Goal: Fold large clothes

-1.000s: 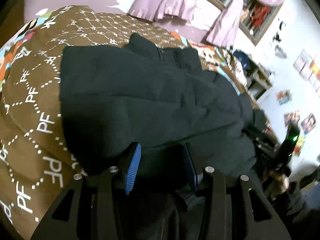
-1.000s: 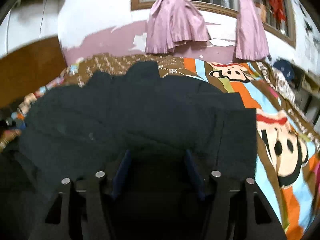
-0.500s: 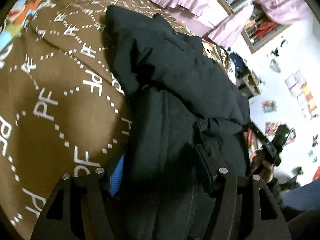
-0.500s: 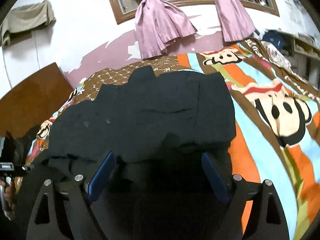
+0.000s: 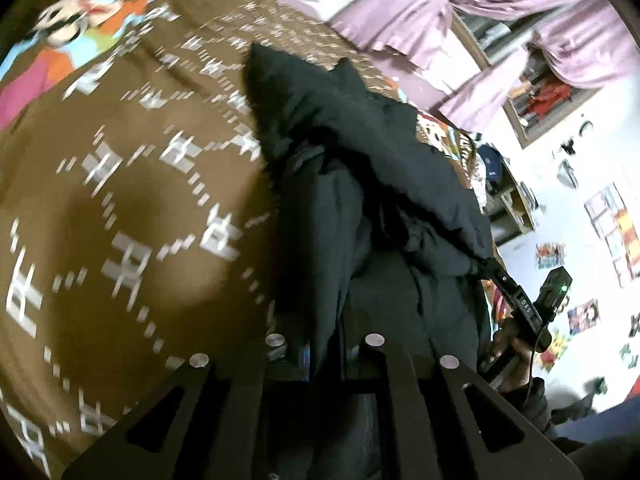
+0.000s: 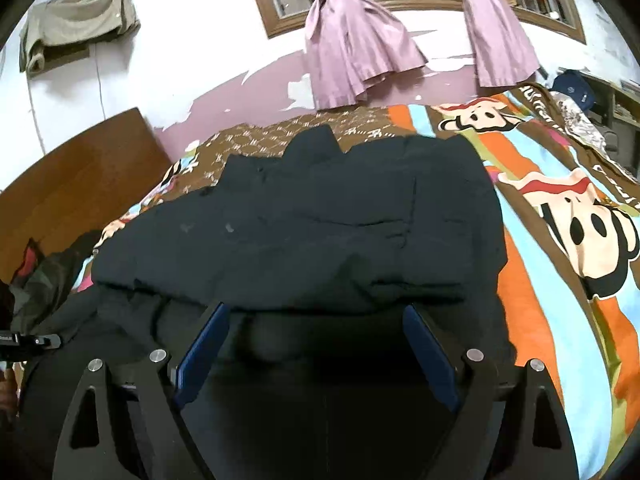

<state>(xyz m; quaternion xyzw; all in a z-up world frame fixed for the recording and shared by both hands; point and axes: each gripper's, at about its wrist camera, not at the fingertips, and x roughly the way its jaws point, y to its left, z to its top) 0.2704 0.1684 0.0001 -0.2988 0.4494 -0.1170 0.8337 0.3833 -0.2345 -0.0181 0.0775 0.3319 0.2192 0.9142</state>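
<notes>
A large black padded jacket (image 6: 320, 220) lies on the bed, its near part doubled back over the rest. In the left wrist view the jacket (image 5: 380, 168) runs away from me in a bunched ridge. My left gripper (image 5: 324, 348) is shut on a fold of the jacket's edge, the cloth hiding its fingertips. My right gripper (image 6: 316, 340) is open with its blue pads (image 6: 200, 352) wide apart, right at the jacket's near folded edge, holding nothing. The right gripper also shows in the left wrist view (image 5: 520, 304), held in a hand.
The bed is covered by a brown patterned blanket (image 5: 120, 200) and a bright cartoon monkey sheet (image 6: 568, 240). Purple curtains (image 6: 360, 52) hang at the window behind. A wooden headboard (image 6: 72, 176) stands at the left. Shelves (image 5: 508, 200) stand by the far wall.
My right gripper opened wide and let go of the jacket. My left gripper closed on the jacket's edge and swung over, lifting it into a ridge.
</notes>
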